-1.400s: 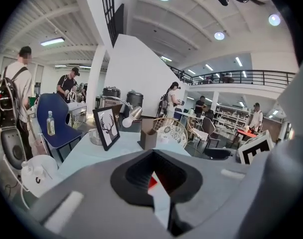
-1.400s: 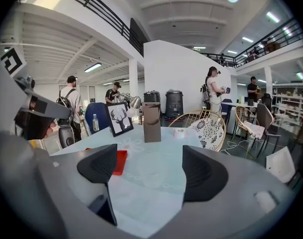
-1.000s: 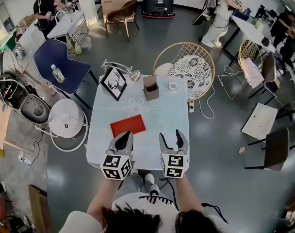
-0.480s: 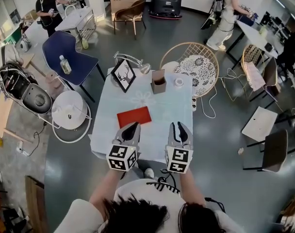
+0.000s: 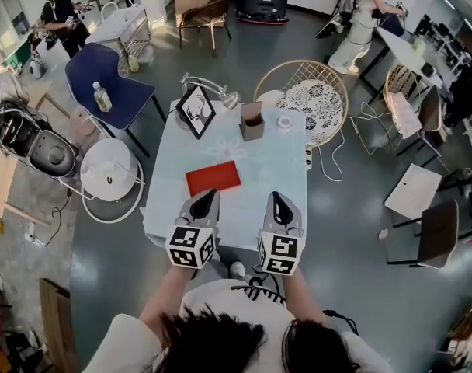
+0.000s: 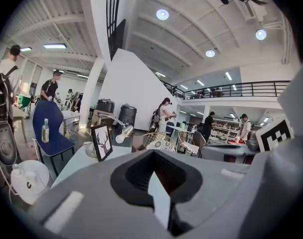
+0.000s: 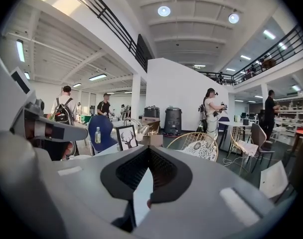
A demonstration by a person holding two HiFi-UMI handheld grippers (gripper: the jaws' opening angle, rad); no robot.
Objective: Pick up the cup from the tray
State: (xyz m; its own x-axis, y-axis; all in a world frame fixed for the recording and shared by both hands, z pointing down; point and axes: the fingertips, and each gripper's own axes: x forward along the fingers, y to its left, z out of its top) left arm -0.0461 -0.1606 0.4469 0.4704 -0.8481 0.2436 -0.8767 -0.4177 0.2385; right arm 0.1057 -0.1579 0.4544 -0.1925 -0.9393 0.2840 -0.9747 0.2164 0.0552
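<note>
Cup (image 5: 283, 121), apparently the small white thing beside the brown box (image 5: 252, 123), sits at the desk's (image 5: 259, 196) far edge. Left tool (image 5: 207, 197) and right tool (image 5: 276, 200) hover near, pressed together, empty. Best spread the right's jaws before reaching across.

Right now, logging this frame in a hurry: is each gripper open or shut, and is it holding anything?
Left gripper: closed, jaws together, holding nothing.
Right gripper: closed, jaws together, holding nothing.
</note>
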